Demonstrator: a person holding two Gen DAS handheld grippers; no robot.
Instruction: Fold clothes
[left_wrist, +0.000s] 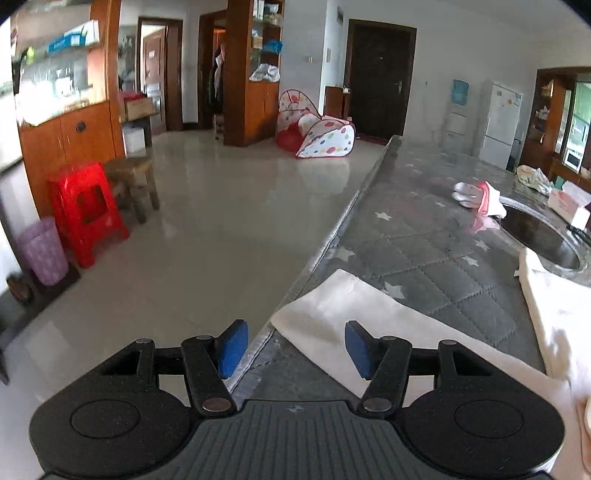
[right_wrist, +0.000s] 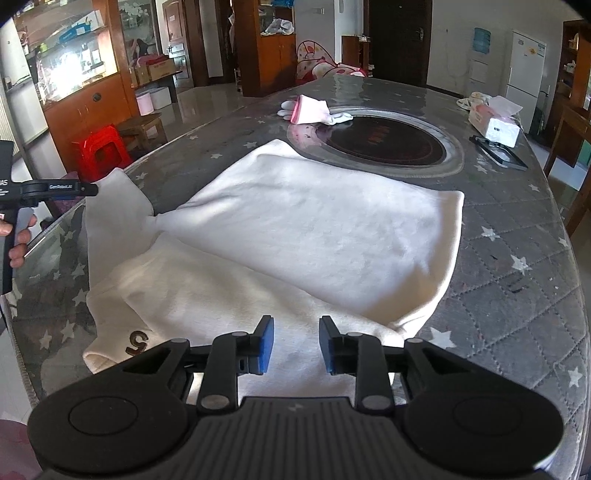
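1. Left wrist view: the left gripper (left_wrist: 293, 349) has its blue pads spread wide with nothing between them. It sits at the near edge of the table (left_wrist: 424, 229), one pad over the floor side and the other over a white sleeve (left_wrist: 351, 314) that lies flat across the table corner.
2. More of the same white garment shows at the right edge of this view, beside the round inset plate (left_wrist: 543, 236) in the tabletop.
3. A pink and white cloth (left_wrist: 480, 195) rests further along the table, touching the rim of that plate, with a tissue box (left_wrist: 569, 206) beyond it.
4. On the floor to the left stand a red stool (left_wrist: 88, 210), a wooden stool (left_wrist: 135, 177) and a purple bin (left_wrist: 42, 251).
5. Right wrist view: the right gripper (right_wrist: 296, 345) holds its pads apart, though less widely, and grips nothing. It hovers low over the near part of the white garment (right_wrist: 314, 229).
6. The garment is spread over the middle of the table, its far edge reaching the inset plate, one sleeve stretched out to the left and a near sleeve end bearing a dark letter mark (right_wrist: 136, 341).
7. The other tool appears at the left edge of this view, held in a hand (right_wrist: 18, 236) beside the outstretched sleeve.
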